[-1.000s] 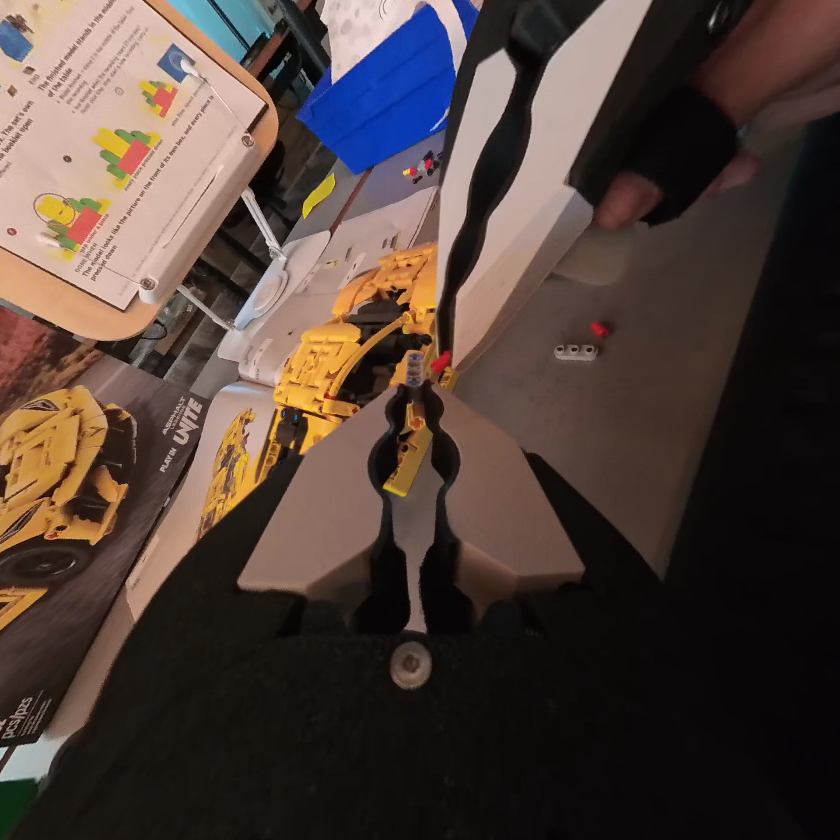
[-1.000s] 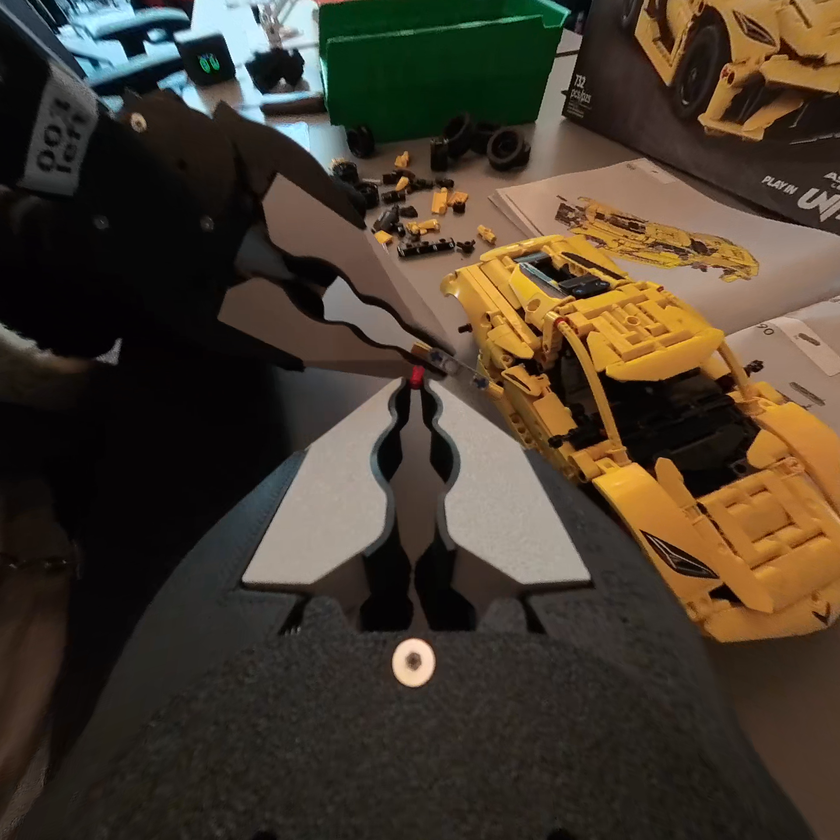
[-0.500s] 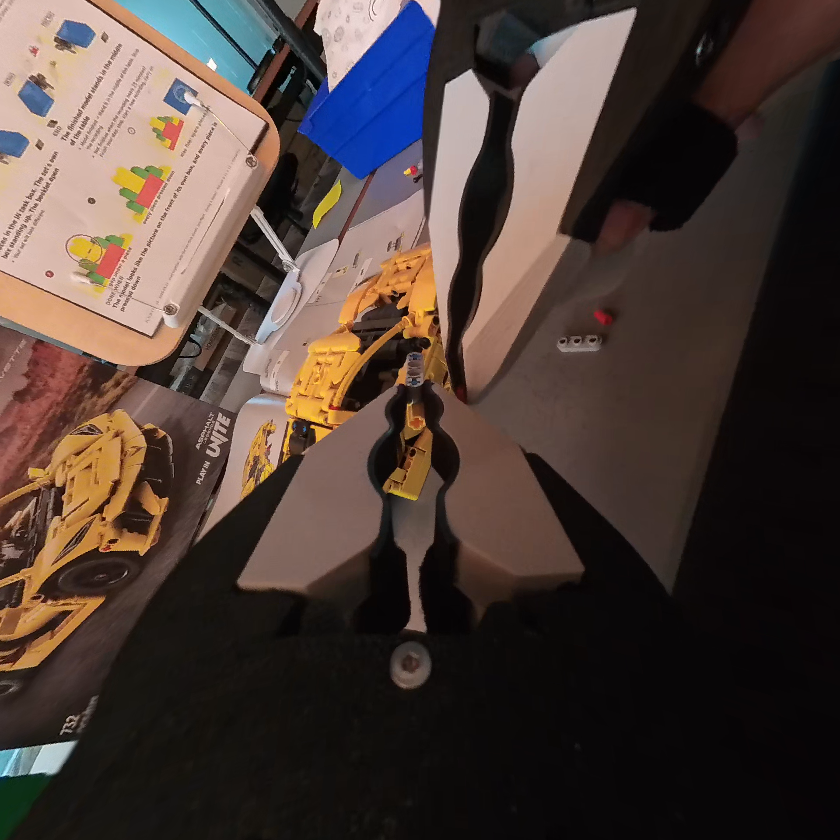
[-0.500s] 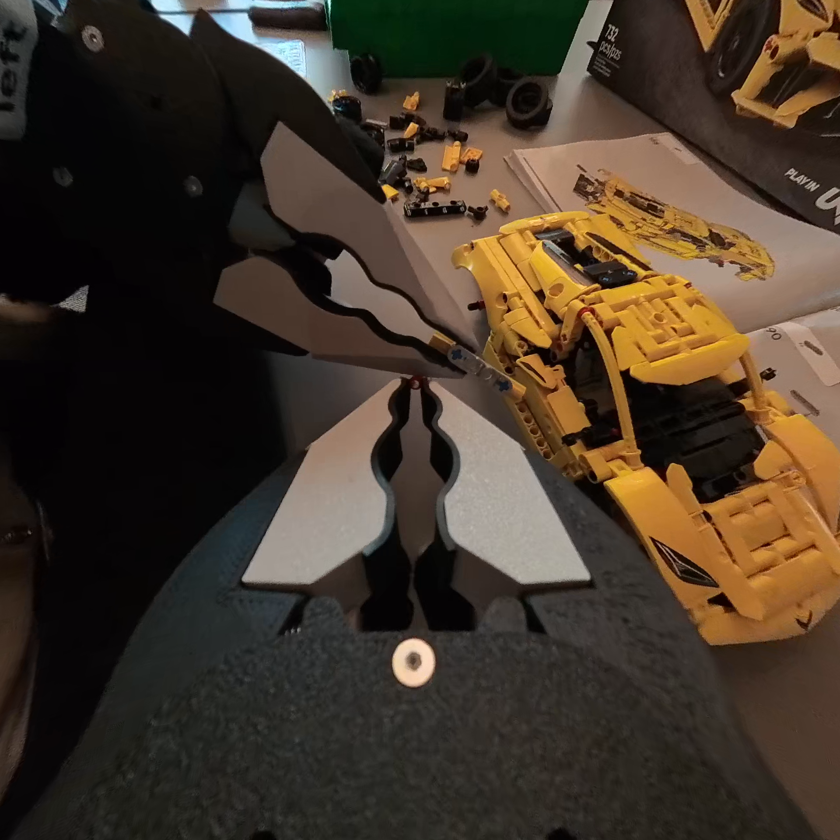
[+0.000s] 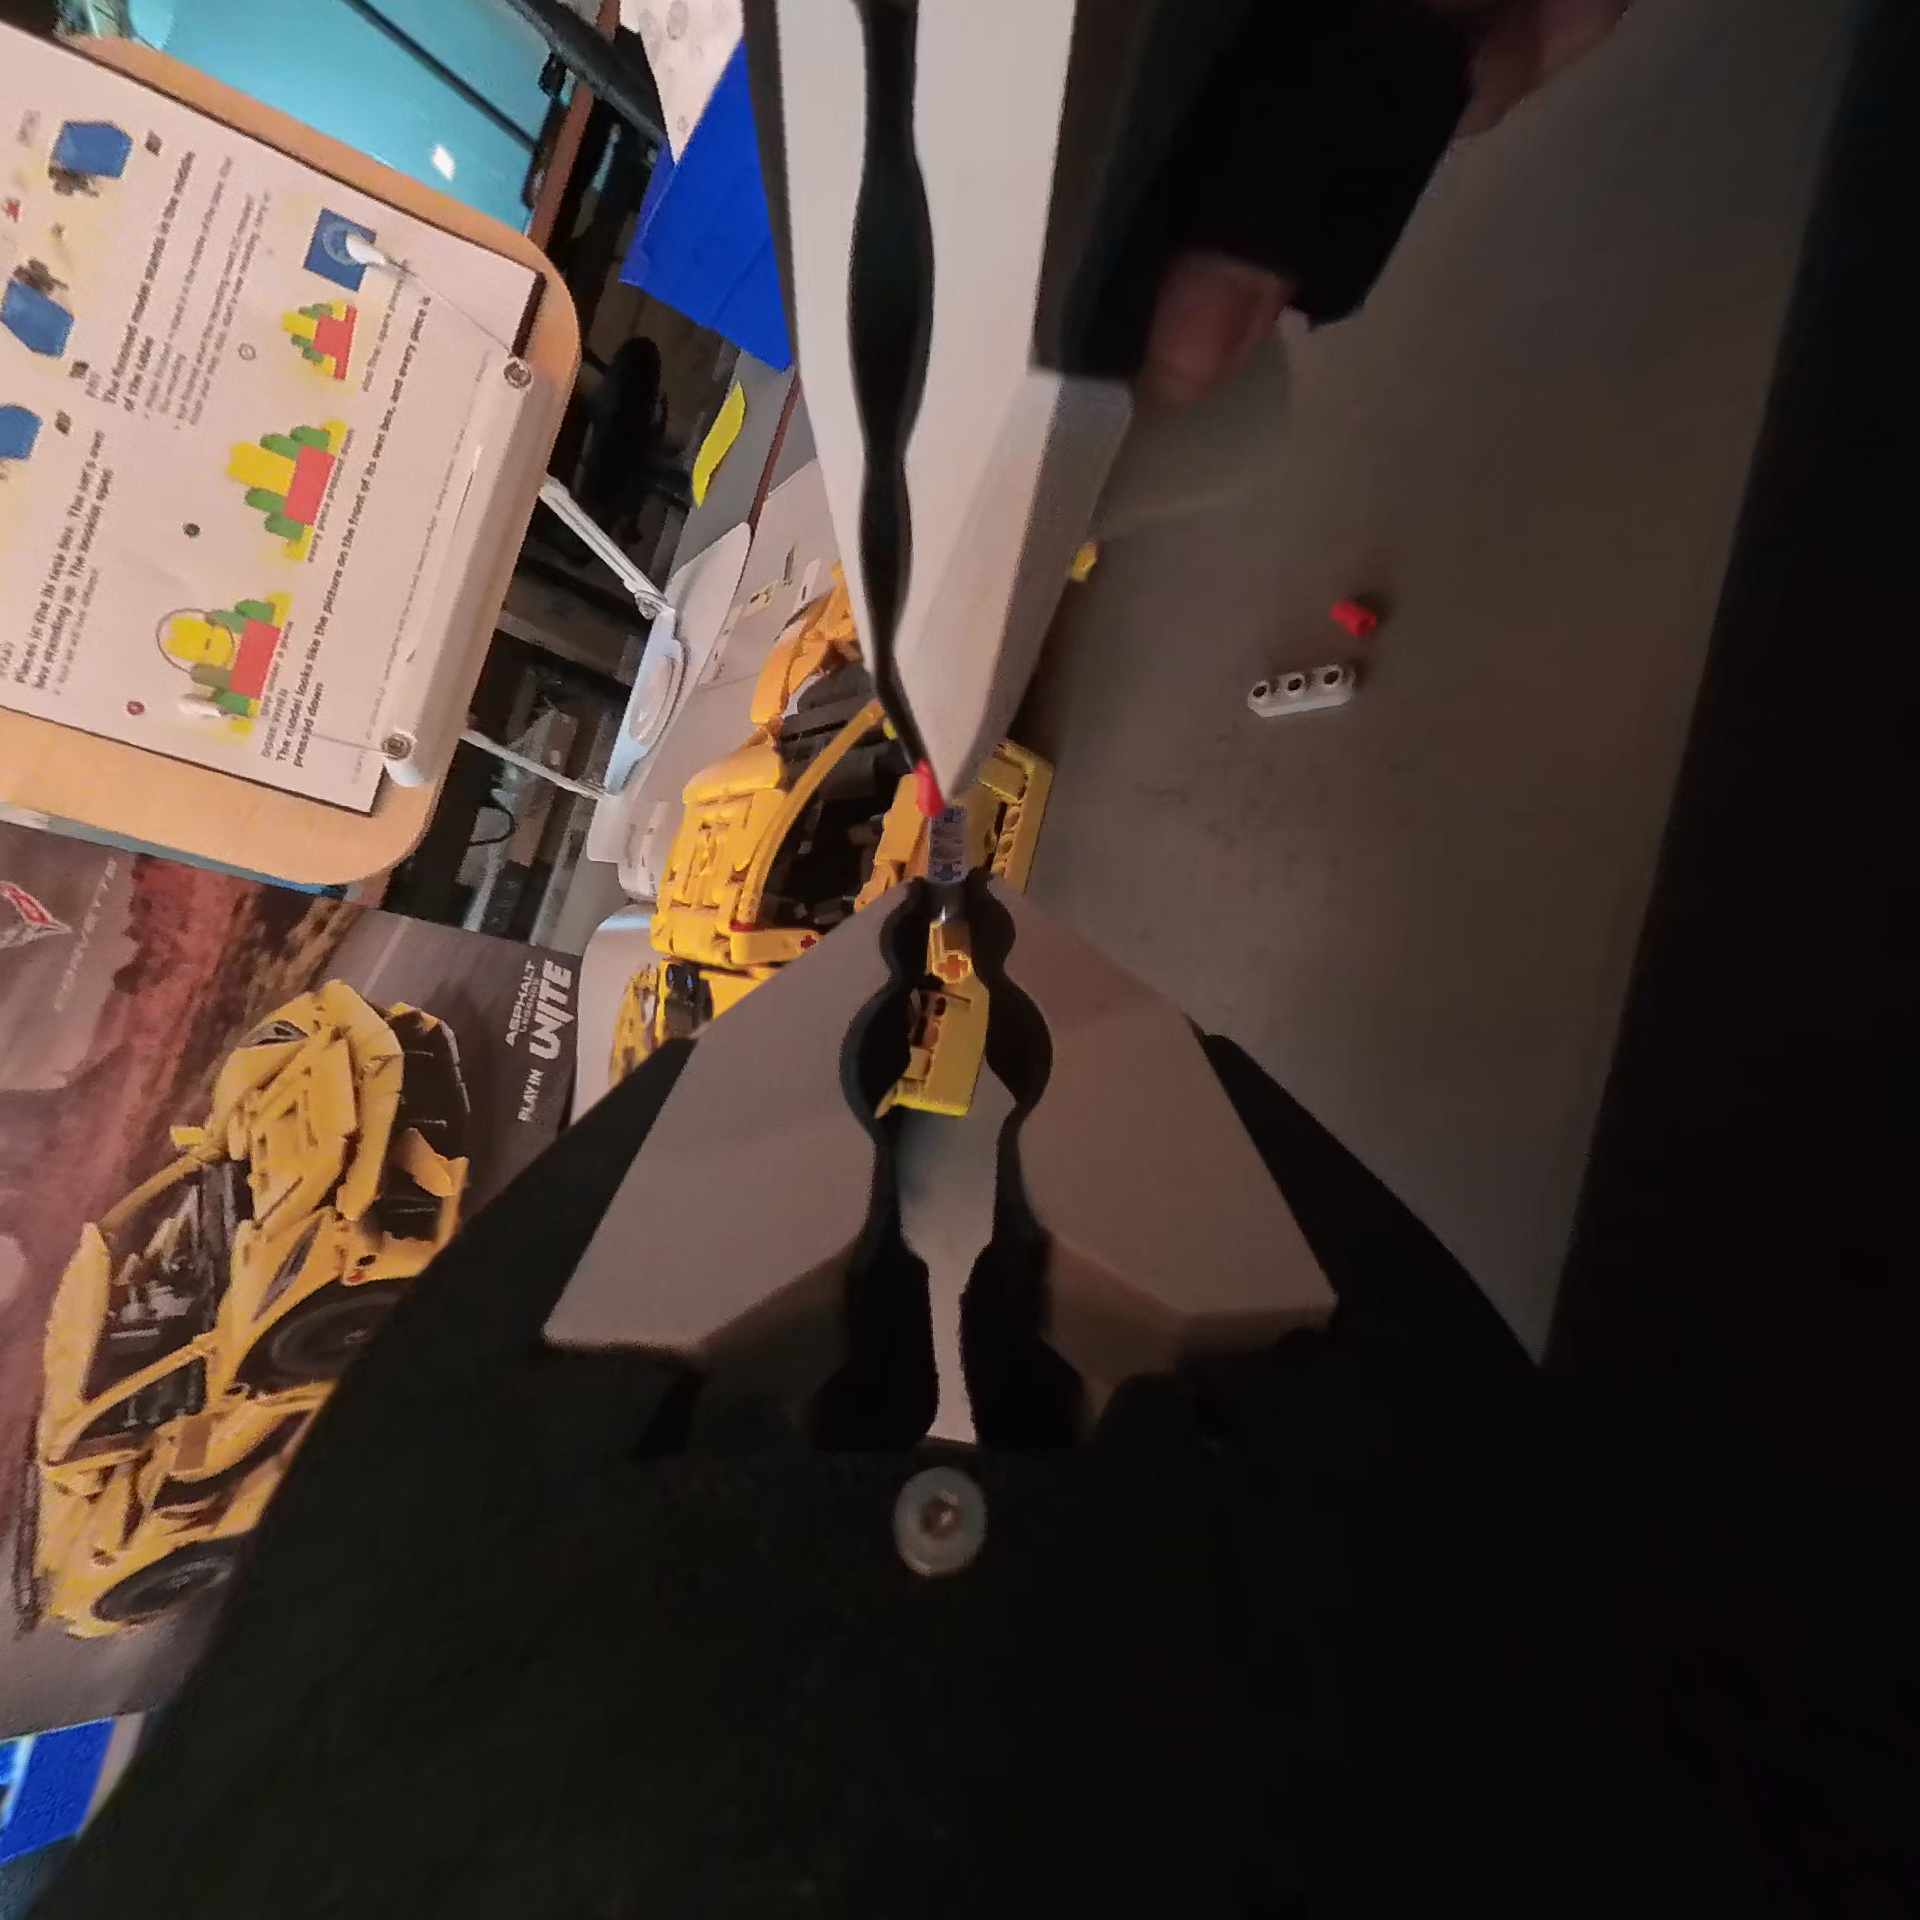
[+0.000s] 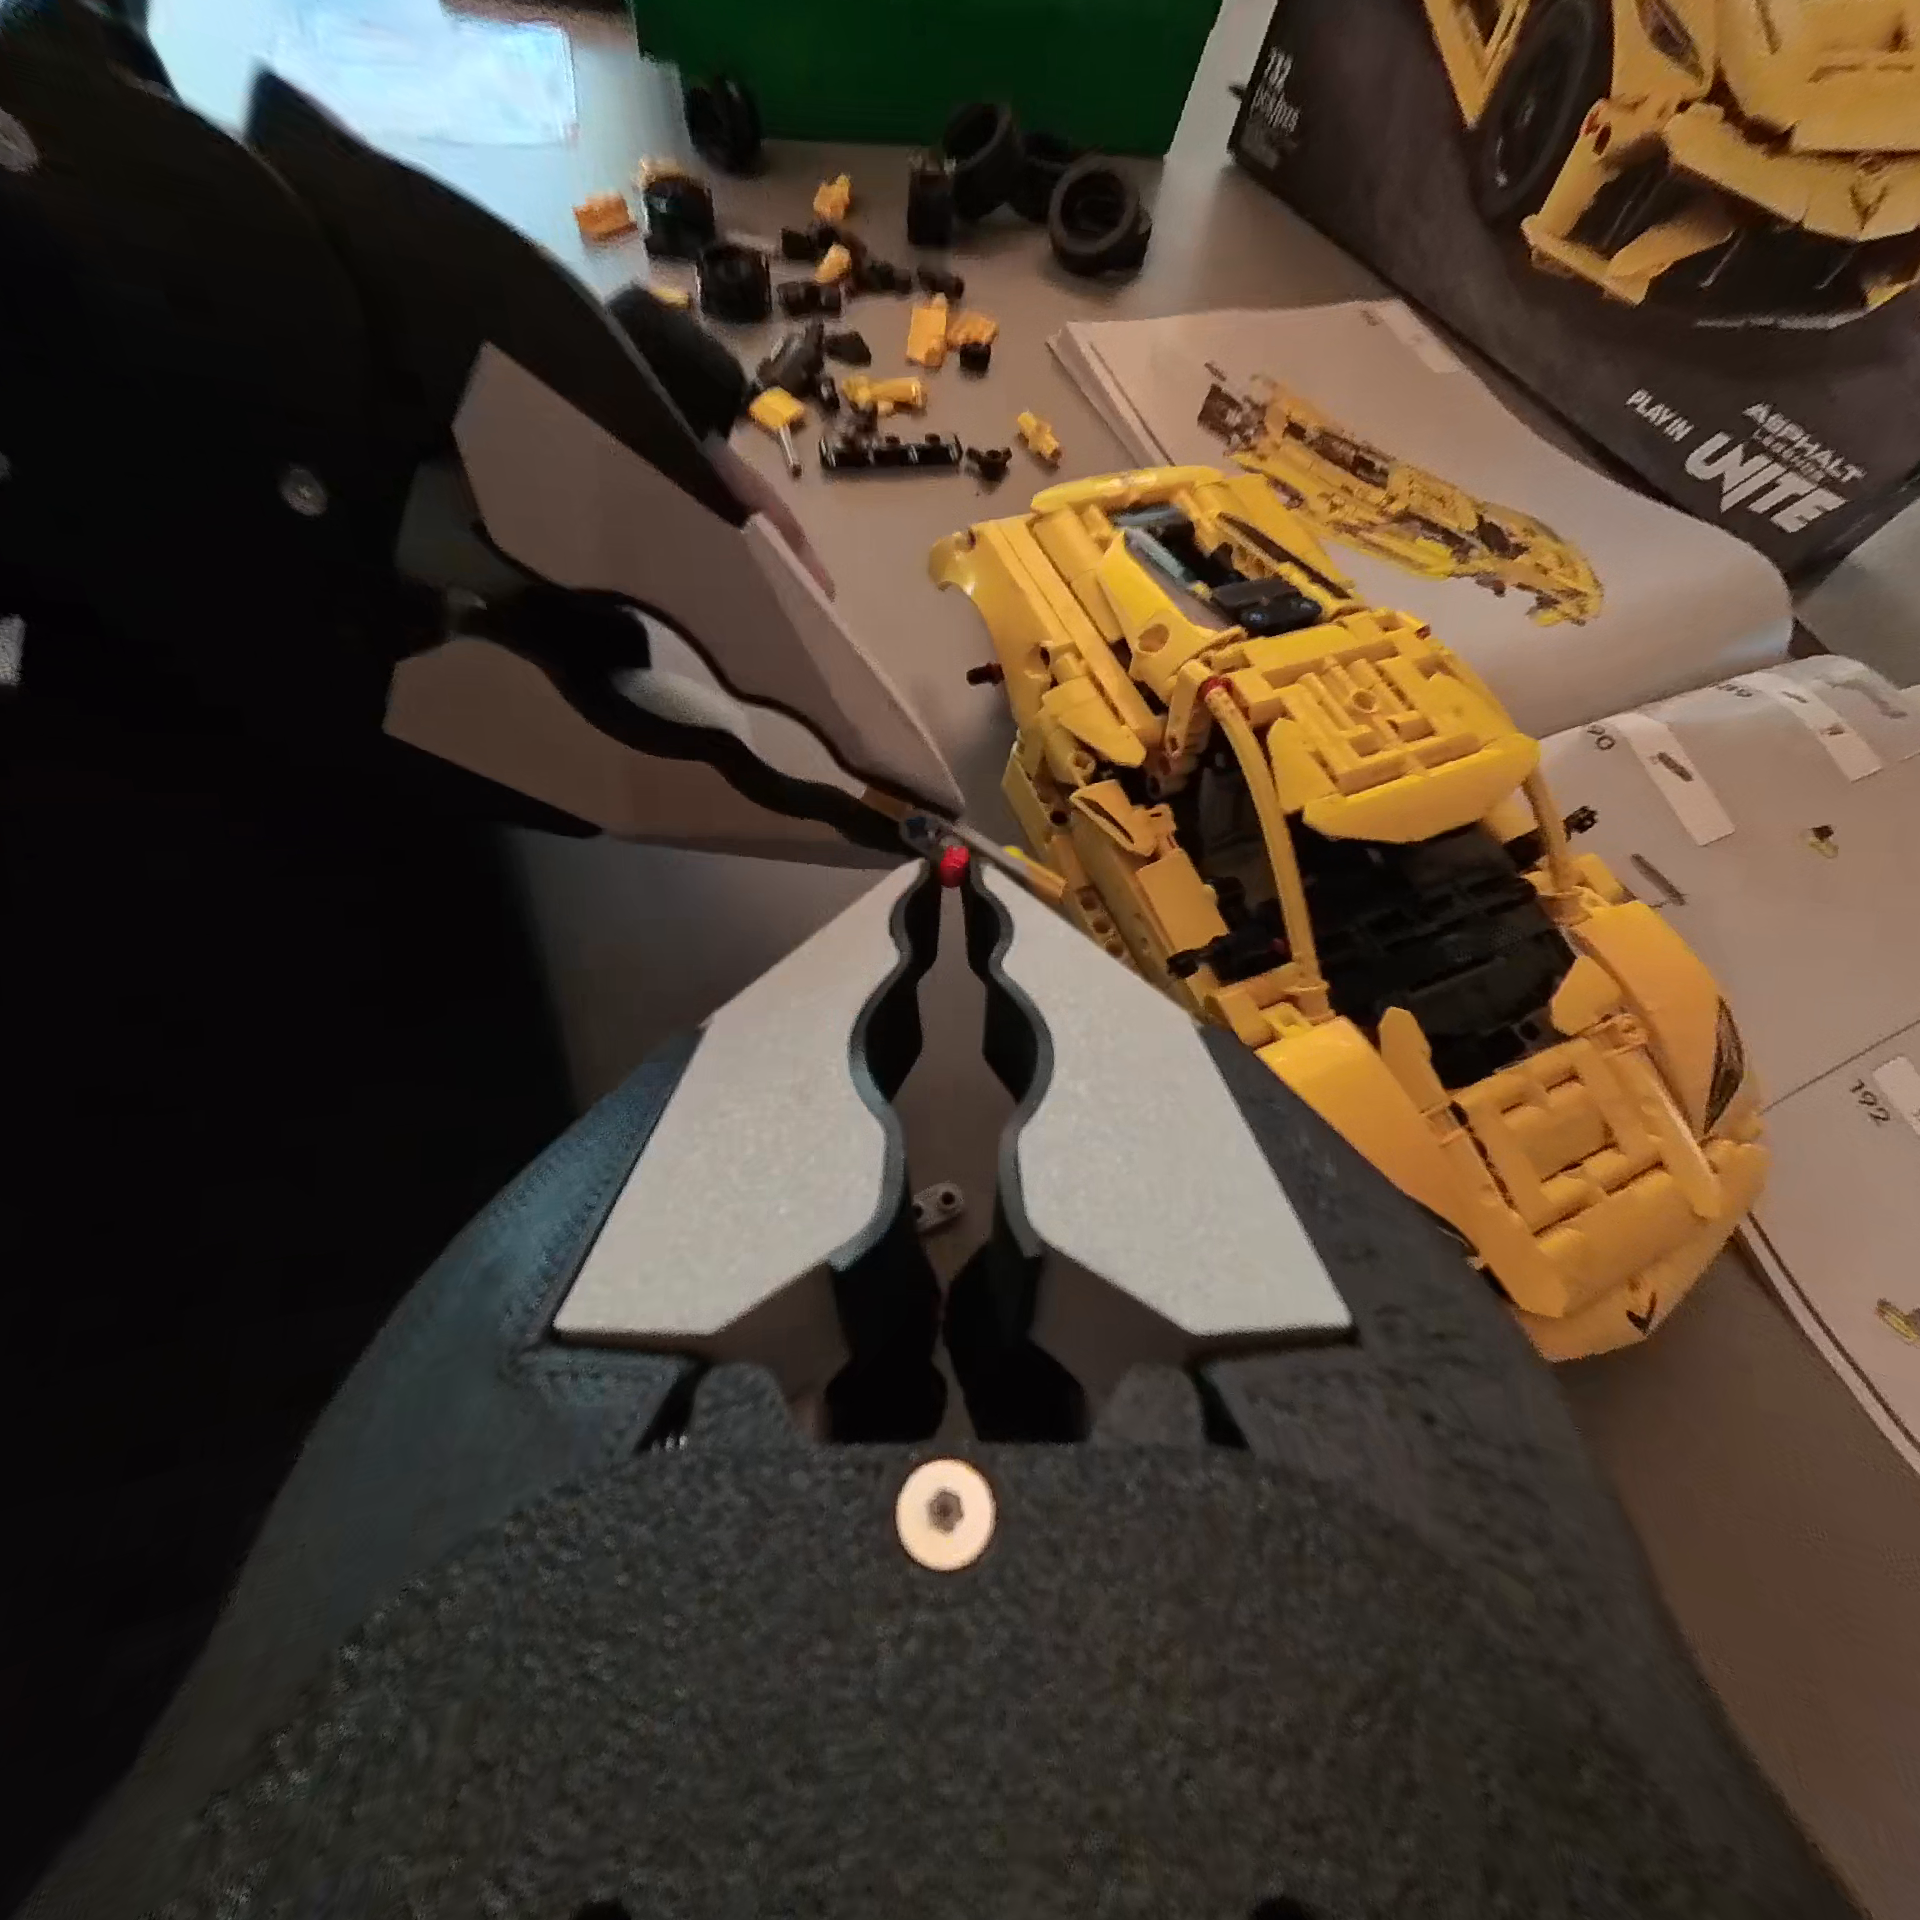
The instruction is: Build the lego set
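Left wrist view: left tongs (image 5: 948, 896) closed on a yellow sub-assembly (image 5: 943, 1023), which sits in the gap between the fingers; a grey axle with blue marks (image 5: 948, 844) sticks out past the tips. Right tongs (image 5: 928, 787) come in from above, tips pinched on a small red pin (image 5: 927, 798) that meets the axle end. Only this view shows a loose red piece (image 5: 1354, 616) and a pale three-hole beam (image 5: 1305, 688) on the desk (image 5: 1351, 935), plus a clipboard with an instruction sheet (image 5: 239, 436) and a blue bin (image 5: 717, 239).

Right wrist view: right tongs (image 6: 950, 871) clamped on the red pin (image 6: 952, 860), tip to tip with the left tongs (image 6: 914, 826). Only here: the whole yellow car model (image 6: 1340, 862) on the desk, just beside both tips; loose yellow and black parts (image 6: 873, 343) and tyres (image 6: 1091, 208) farther back; open instruction booklet (image 6: 1455, 488); green bin (image 6: 914, 62).

Set box (image 6: 1662, 260) appears in both views. The left tool body blocks the desk on the left of the right wrist view.
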`<action>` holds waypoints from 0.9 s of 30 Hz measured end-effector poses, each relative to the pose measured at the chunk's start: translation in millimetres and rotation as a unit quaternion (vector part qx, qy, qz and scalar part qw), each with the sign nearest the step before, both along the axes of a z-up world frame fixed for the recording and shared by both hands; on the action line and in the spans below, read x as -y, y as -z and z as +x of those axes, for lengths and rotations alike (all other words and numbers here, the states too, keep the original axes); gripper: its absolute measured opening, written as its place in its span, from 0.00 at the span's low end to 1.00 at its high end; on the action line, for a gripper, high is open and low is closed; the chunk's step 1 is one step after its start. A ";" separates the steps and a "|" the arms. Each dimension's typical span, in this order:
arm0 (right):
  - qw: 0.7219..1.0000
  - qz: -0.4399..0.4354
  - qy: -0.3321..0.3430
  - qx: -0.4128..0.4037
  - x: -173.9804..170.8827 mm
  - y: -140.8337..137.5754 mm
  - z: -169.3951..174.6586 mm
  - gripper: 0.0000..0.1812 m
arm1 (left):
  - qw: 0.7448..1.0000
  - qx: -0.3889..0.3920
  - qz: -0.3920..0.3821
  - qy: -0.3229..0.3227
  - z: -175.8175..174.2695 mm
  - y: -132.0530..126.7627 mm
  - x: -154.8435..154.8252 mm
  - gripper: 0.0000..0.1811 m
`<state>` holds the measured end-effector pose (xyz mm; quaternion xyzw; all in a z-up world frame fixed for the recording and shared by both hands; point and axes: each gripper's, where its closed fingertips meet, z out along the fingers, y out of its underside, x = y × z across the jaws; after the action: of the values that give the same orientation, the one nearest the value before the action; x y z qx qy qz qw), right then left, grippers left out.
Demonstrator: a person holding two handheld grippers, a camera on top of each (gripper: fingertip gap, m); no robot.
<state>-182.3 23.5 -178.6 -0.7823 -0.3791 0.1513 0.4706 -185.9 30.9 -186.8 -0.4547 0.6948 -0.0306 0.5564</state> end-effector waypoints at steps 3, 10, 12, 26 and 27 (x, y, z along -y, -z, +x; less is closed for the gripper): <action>1.000 0.001 -0.007 0.021 1.3 5.6 -3.3 0.02 | 1.000 -0.003 0.002 0.008 1.2 0.6 3.1 0.03; 0.999 0.012 -0.010 0.051 1.5 8.1 -3.1 0.02 | 1.000 -0.015 0.018 0.013 1.1 2.2 5.5 0.03; 0.997 0.012 -0.018 0.068 2.9 10.6 -3.1 0.02 | 0.999 -0.023 0.035 0.017 0.9 3.4 6.6 0.03; 0.992 -0.008 -0.047 0.115 8.0 11.6 -2.0 0.02 | 0.993 -0.047 0.100 0.029 2.9 4.2 12.5 0.03; 0.992 -0.007 -0.052 0.114 8.3 10.8 -2.2 0.02 | 0.995 -0.040 0.089 0.028 2.9 3.0 12.8 0.03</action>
<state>-184.4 15.2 -189.4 -0.7769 -0.4693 0.0874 0.4106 -183.0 18.1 -189.8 -0.3844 0.7293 0.0337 0.5649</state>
